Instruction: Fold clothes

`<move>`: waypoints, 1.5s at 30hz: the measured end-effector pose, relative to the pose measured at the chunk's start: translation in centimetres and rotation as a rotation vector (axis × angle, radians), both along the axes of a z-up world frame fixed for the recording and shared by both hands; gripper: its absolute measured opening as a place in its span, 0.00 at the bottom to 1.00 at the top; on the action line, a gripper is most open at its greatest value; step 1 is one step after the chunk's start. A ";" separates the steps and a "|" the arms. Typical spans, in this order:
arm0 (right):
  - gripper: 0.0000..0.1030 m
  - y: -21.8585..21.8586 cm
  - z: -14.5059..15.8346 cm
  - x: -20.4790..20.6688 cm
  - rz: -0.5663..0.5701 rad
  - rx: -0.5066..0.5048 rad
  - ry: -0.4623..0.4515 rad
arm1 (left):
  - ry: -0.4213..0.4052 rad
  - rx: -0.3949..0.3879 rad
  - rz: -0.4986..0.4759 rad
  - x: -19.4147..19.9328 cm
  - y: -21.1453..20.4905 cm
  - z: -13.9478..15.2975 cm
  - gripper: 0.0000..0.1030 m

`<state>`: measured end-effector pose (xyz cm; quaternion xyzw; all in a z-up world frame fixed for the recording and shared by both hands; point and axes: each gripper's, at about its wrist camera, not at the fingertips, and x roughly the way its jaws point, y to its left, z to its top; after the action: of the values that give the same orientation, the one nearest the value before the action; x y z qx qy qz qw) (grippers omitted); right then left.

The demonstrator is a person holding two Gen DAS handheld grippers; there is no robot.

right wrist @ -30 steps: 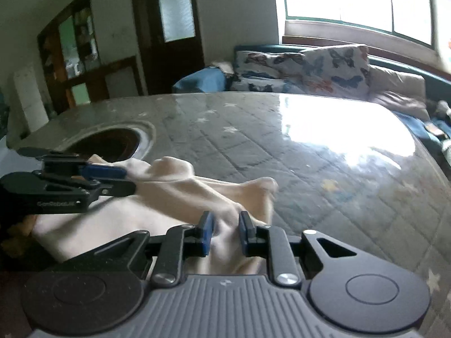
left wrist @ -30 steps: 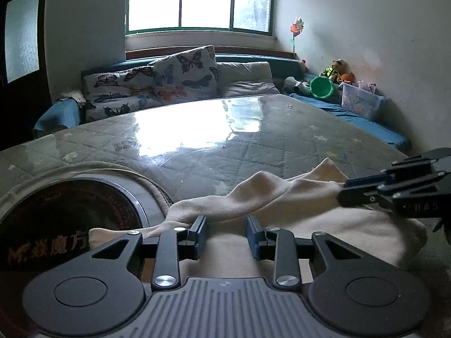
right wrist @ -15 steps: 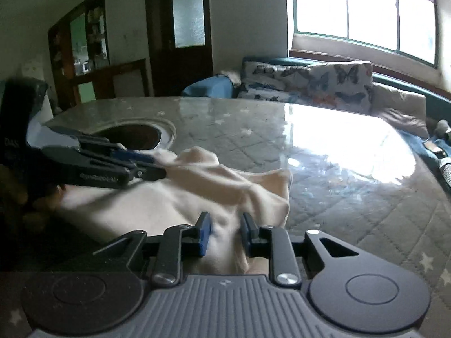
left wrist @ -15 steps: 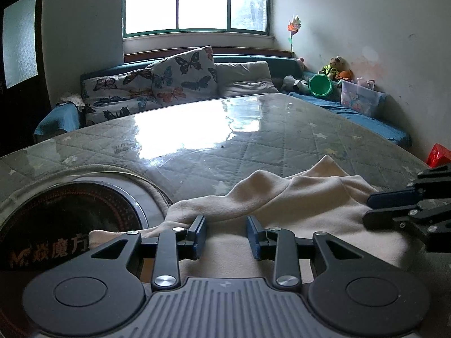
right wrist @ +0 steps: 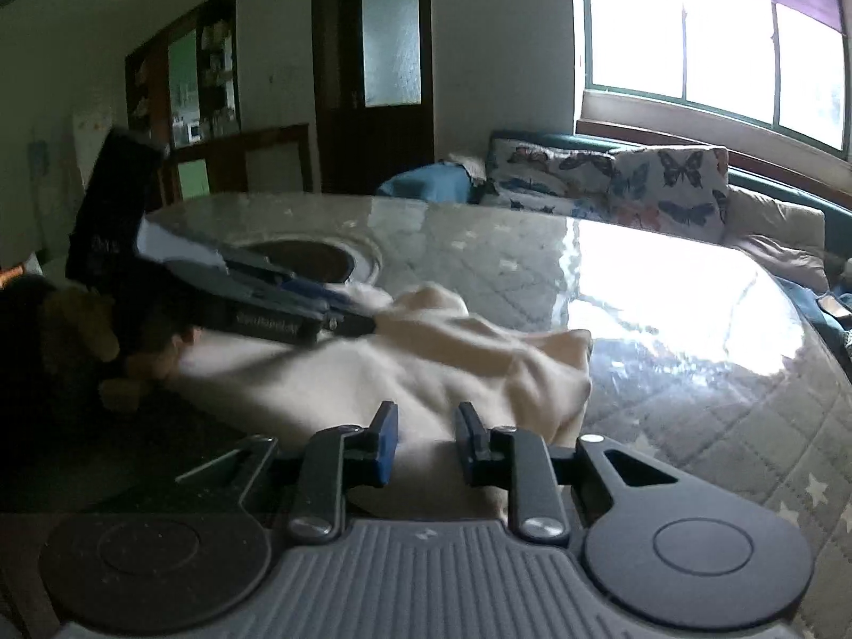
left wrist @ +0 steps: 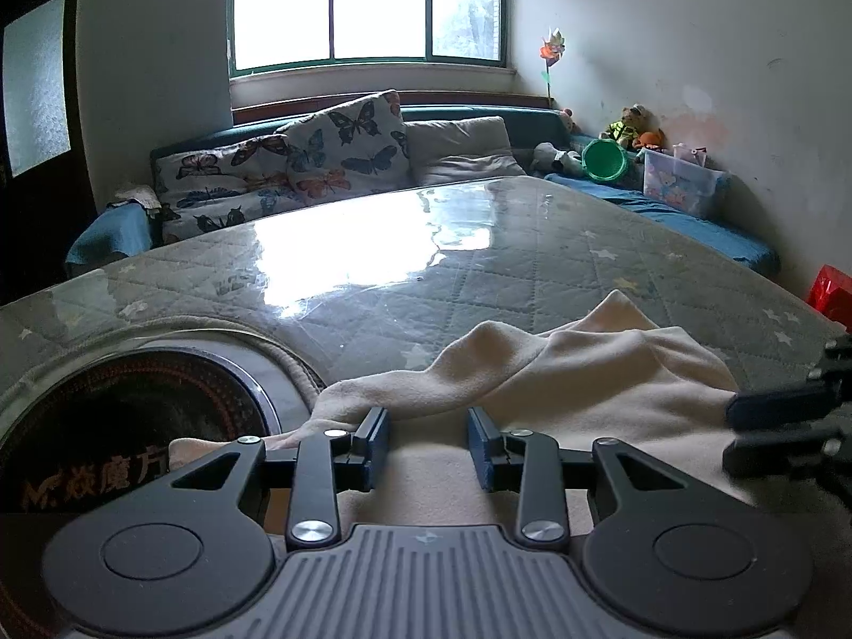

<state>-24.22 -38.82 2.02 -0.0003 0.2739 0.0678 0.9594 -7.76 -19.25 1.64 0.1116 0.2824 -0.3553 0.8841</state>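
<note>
Garment: cream cloth (left wrist: pixel 580 373), rumpled in soft ridges, lying on the quilted table (left wrist: pixel 479 266) beside a round dark inset (left wrist: pixel 122 415).
Left gripper (left wrist: pixel 427 442): fingers spread apart, hovering over the cloth's near edge, gripping nothing.
Right gripper (right wrist: pixel 422 444): fingers parted, low above the cloth's other end, gripping nothing.
Background: butterfly cushions (left wrist: pixel 346 144) under a bright window (left wrist: pixel 367 0).

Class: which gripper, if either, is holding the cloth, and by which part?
Neither. The left gripper and right gripper are both open over the cloth.
</note>
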 end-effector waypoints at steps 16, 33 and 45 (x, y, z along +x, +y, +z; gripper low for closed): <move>0.25 4.0 -0.8 -0.2 0.098 -0.083 0.012 | -0.053 -0.033 -0.113 -8.7 4.6 1.4 0.25; 0.29 5.6 -0.8 0.0 0.165 -0.092 0.033 | 0.002 -0.025 -0.031 -8.0 7.9 1.2 0.24; 0.32 3.3 0.9 0.8 0.107 -0.042 0.010 | 0.048 -0.073 -0.008 -5.5 8.1 2.0 0.26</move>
<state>-23.40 -35.55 2.96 -0.0346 0.2797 0.1131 0.9528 -13.22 -11.11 3.63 0.0719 0.2901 -0.3713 0.8791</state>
